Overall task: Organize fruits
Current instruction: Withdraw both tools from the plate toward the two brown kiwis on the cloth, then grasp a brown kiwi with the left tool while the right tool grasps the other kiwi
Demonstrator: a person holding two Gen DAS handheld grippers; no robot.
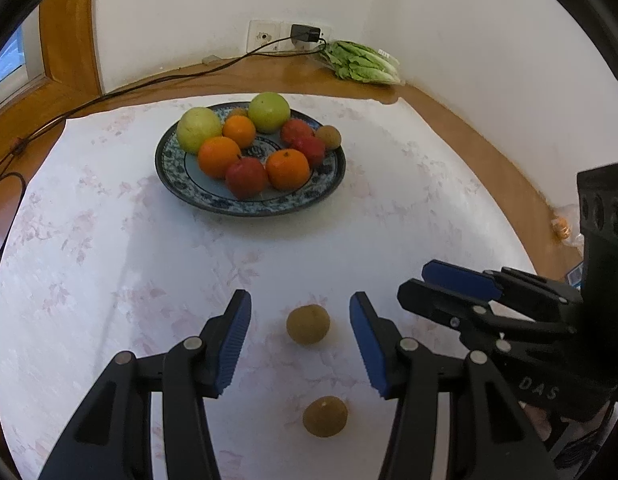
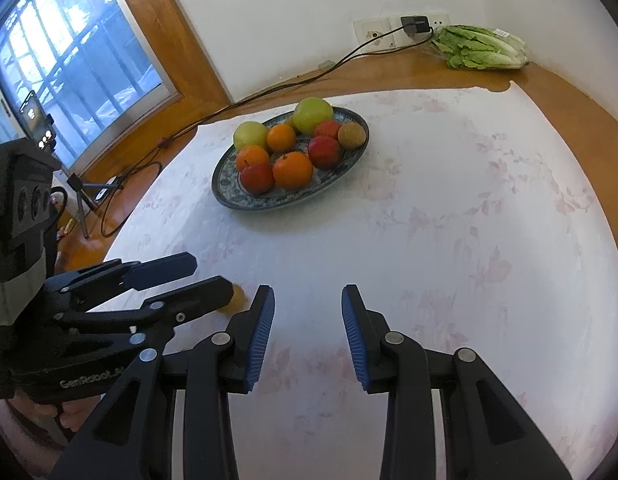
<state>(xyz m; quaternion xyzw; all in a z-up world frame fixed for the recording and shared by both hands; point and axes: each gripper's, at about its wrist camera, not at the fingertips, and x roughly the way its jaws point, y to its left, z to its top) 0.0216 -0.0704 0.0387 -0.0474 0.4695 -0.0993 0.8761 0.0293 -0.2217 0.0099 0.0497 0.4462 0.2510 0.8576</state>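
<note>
Left wrist view, left to right: black power cable (image 1: 121, 90) runs along the wooden table edge to the wall charger (image 1: 305, 33), clear of the work area. Blue-and-white patterned plate (image 1: 171, 168) sits mid-cloth as the collection point, already loaded: two green apples, three oranges, red fruits, and a small brown fruit (image 1: 329, 137) on its right rim. Two more small brown fruits are loose on the floral tablecloth (image 1: 89, 260), well short of the plate — longan-like, hard to be sure at this resolution. Left gripper (image 1: 301, 340) is open, jaws straddling the nearer-to-plate loose fruit (image 1: 308, 324), pads either side, not touching; reads as lining up a pick. The other loose fruit (image 1: 325, 416) lies closer to the camera, between the finger bases. Right gripper (image 1: 413, 286) hangs just beside, to the right, fingers apart with nothing between them, likely staying out of the way. Bagged romaine lettuce (image 1: 363, 62) is parked in the back corner, not part of the sort.
</note>
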